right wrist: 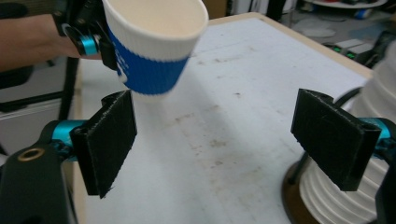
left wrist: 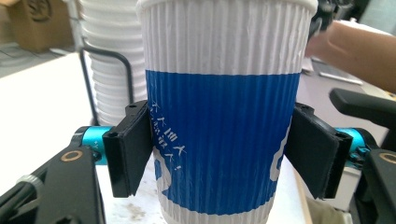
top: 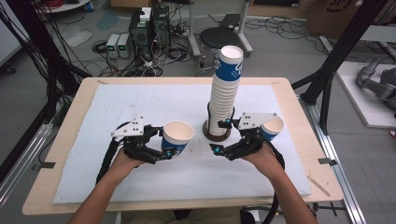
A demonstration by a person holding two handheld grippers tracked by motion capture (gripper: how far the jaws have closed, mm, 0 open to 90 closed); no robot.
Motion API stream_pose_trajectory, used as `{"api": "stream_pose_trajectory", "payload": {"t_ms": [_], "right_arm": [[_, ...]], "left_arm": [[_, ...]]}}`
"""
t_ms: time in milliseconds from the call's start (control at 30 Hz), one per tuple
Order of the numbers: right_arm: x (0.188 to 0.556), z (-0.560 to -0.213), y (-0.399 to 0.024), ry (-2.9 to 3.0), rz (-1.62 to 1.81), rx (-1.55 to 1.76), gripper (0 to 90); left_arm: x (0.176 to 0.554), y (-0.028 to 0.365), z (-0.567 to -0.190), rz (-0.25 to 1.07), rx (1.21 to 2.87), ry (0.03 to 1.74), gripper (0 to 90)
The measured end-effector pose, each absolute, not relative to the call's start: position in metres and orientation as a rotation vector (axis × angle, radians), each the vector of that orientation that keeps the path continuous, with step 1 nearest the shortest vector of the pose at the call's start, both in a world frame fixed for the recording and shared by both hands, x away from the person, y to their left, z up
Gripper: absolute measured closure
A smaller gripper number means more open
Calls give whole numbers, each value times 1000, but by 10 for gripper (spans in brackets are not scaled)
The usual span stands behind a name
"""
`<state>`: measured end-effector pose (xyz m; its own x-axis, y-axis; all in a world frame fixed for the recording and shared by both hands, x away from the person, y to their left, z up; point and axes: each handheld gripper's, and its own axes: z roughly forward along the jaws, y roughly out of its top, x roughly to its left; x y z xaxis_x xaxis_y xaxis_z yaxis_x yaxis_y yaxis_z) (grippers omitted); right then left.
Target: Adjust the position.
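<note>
One cup (left wrist: 223, 116) clamped in my left gripper (top: 161, 148), left of the cup stack (top: 225, 93).
My right gripper (top: 223, 136), jaws wide and empty, near the stack, likely for another pick.

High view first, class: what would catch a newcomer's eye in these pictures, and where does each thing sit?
A tall stack of white-and-blue ribbed paper cups rises from a dark round base at the middle of the table. Left of it, the left gripper clamps a single white-and-blue ribbed paper cup, held off the pale mat. The right gripper stands open by the stack's base.
</note>
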<state>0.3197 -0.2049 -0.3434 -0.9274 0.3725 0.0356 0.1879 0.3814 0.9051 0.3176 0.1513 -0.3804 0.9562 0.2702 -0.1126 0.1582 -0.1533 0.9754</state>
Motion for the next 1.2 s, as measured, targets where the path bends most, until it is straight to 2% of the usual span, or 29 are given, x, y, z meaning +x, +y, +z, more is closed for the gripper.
{"api": "stream_pose_trajectory", "payload": {"t_ms": [600,1200], "right_arm": [[306,-375,-245,2291,1478,688,146],[304,-384,-252,2282,1444,726,146]], "left_arm": [[314,172,-386,248,1561,366,271],[310,182,-390,304,1525,386,271]]}}
